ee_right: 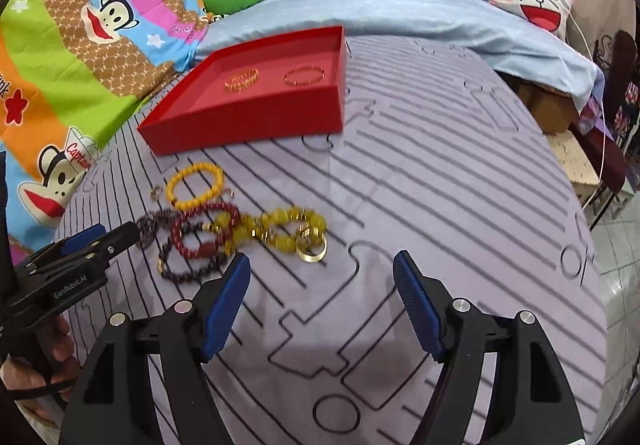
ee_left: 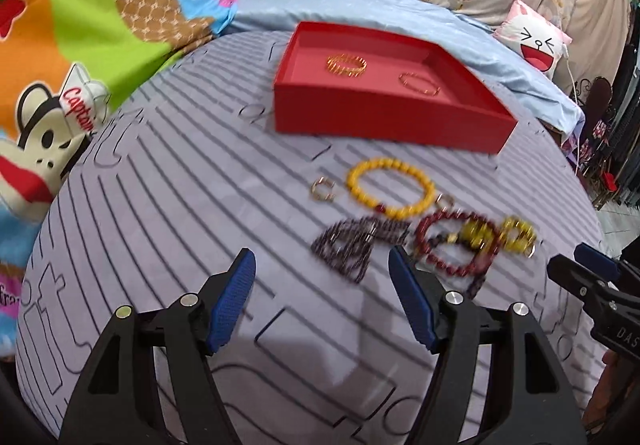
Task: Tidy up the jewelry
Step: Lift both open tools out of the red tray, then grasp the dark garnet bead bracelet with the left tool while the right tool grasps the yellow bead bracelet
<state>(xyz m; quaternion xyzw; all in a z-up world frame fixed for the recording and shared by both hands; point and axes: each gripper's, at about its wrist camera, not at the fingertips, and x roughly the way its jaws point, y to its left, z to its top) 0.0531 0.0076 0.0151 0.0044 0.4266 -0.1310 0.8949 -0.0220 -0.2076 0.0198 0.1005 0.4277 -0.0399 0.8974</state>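
Observation:
A red tray sits on the striped cloth and holds two gold bangles. In front of it lies a pile of jewelry: a yellow bead bracelet, a dark red bead bracelet, a dark purple bead strand, yellow-green beads, a gold ring and small hoops. My left gripper is open just before the pile. My right gripper is open, right of the pile.
The striped grey cloth covers a rounded surface. A colourful cartoon blanket lies at the left, a light blue sheet behind the tray, and a cartoon-face pillow at the back right. Chairs and floor show at the far right.

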